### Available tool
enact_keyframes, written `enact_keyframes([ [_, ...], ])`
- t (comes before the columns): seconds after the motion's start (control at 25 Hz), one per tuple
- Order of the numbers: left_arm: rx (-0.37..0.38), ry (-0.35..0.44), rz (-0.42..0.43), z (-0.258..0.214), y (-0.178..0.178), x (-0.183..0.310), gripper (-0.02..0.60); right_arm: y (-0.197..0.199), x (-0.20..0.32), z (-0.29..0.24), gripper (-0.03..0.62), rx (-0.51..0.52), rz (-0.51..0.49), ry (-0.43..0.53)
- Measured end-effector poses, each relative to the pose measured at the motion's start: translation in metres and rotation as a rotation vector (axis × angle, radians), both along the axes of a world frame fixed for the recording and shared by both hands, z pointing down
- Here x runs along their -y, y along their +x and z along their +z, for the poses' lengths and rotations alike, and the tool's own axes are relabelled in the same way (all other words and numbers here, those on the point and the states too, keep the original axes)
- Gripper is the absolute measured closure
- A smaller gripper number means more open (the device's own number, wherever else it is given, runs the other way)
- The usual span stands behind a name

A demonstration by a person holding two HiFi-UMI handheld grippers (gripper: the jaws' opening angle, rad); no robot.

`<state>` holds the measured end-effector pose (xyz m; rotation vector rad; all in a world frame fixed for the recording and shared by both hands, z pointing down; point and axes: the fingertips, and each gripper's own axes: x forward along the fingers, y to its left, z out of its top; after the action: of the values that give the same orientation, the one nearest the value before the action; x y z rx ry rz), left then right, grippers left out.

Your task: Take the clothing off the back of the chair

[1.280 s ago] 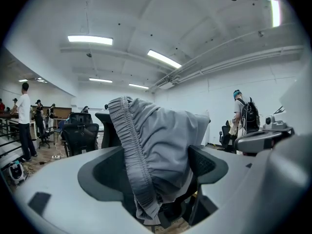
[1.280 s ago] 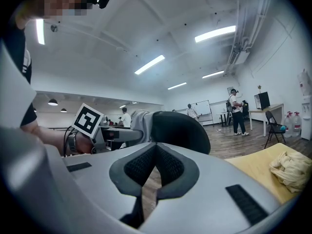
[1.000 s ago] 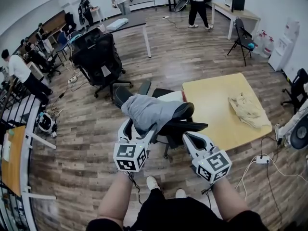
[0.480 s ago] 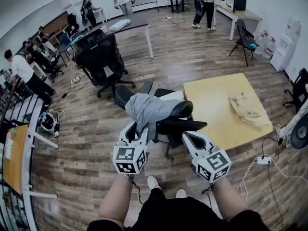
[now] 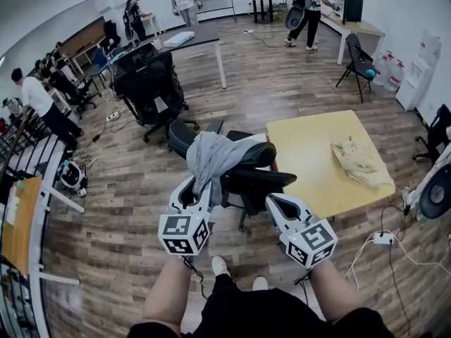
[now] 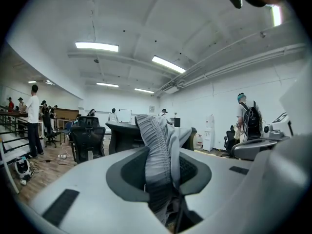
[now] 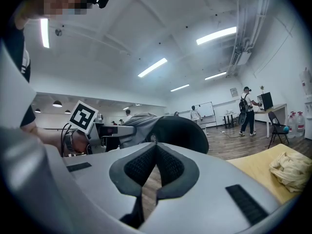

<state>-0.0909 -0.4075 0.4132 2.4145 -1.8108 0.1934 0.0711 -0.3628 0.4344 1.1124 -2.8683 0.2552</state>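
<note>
Both pads of the left hand-held gripper [image 6: 160, 174] are clenched on the grey clothing [image 5: 213, 153]. A ribbed edge of the fabric is pinched between them, the jaws having just been closing on it. From that grip the clothing runs up and ahead of the left hand-held gripper and is draped over the back of the black office chair [image 5: 262, 180]. The chair back lies just ahead of that gripper and slightly to its right.

The right hand-held gripper [image 7: 155, 147] is held alongside, to the right of the left one. It is closed with nothing caught in it: its pads are met at the tips, and only wooden floor [image 5: 141, 210] is seen through the gap below them. The rounded top of the chair back stands just ahead of it, apart from the jaws, with the clothing hung over the chair's far left side.

Ahead and to the right of the right hand-held gripper a yellow counter [image 5: 317, 174] is seen. A crumpled beige cloth [image 5: 361, 162] is laid on it, well apart from both grippers. Far beyond the counter, large jugs [image 5: 390, 63] are stood on the floor beside a white dispenser [image 5: 411, 76]. What is in them cannot be made out.
</note>
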Motion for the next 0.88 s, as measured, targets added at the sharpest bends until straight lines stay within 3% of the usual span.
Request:
enact_keyframes([
  [0.28, 0.024, 0.017, -0.033, -0.01, 0.0, -0.033, 0.46, -0.006, -0.019, 0.0, 0.582, 0.013, -0.055, 0.001],
  [0.88, 0.029, 0.043, -0.06, -0.022, -0.04, -0.106, 0.465, -0.059, -0.047, -0.007, 0.582, 0.052, -0.114, -0.001],
])
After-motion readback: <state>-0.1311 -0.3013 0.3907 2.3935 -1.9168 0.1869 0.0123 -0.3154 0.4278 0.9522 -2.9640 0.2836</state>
